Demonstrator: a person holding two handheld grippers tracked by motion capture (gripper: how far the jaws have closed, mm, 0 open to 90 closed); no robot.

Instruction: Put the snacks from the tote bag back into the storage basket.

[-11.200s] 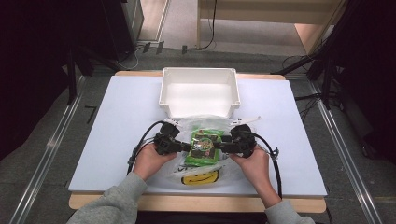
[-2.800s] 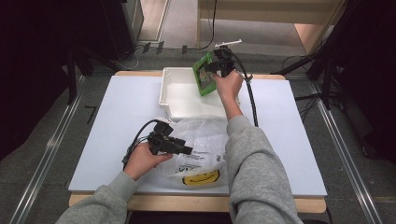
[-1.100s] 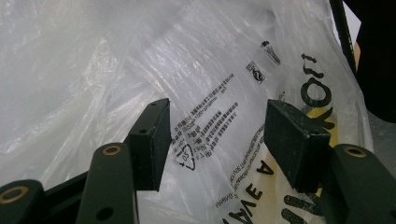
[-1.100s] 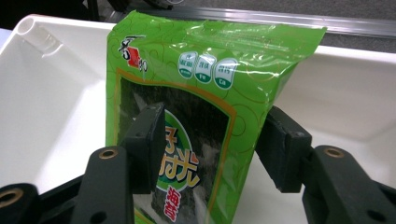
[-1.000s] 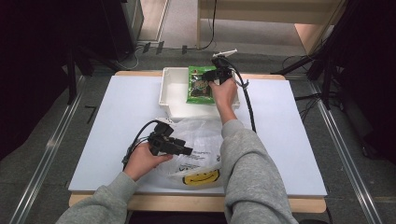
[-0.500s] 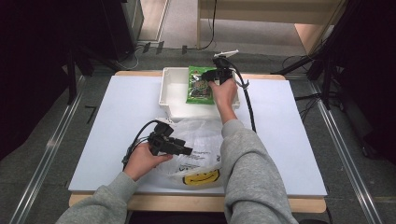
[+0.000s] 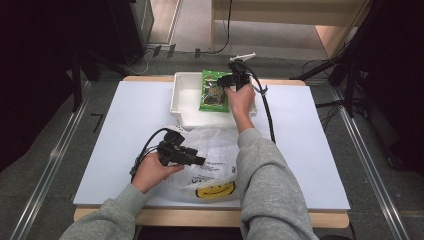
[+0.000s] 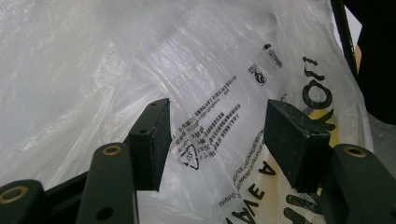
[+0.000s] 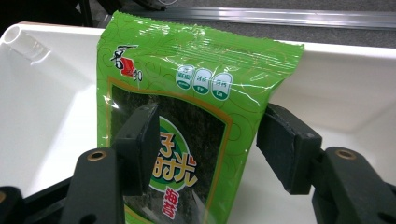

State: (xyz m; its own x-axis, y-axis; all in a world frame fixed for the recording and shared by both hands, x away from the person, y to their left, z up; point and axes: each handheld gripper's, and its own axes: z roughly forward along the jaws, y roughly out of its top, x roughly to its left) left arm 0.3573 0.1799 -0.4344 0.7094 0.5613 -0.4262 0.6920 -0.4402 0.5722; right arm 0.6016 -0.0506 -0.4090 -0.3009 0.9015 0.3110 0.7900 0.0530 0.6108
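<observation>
Over the far middle of the table (image 7: pixel 125 130), the right gripper (image 7: pixel 226 84) was held at the white bin (image 7: pixel 182 102), with a green snack packet (image 7: pixel 214 91) lying in the bin's middle part beside it. Seen along the right gripper view, the two black jaws stood apart on either side of the green snack packet (image 9: pixel 187 107), which lay flat between them against the bin's white floor and far wall (image 9: pixel 355 74); the jaws were spread and whether either pad touched the packet could not be told. Nearer the person, the left gripper (image 7: pixel 192 159) rested over a clear plastic bag (image 7: pixel 220 155) printed with a yellow smiling face, which lay on the table just in front of the bin. From the left gripper view, its jaws likewise stood wide apart above the crinkled plastic bag (image 8: pixel 205 79), holding nothing between them. Both grey sleeves entered from the near edge.
</observation>
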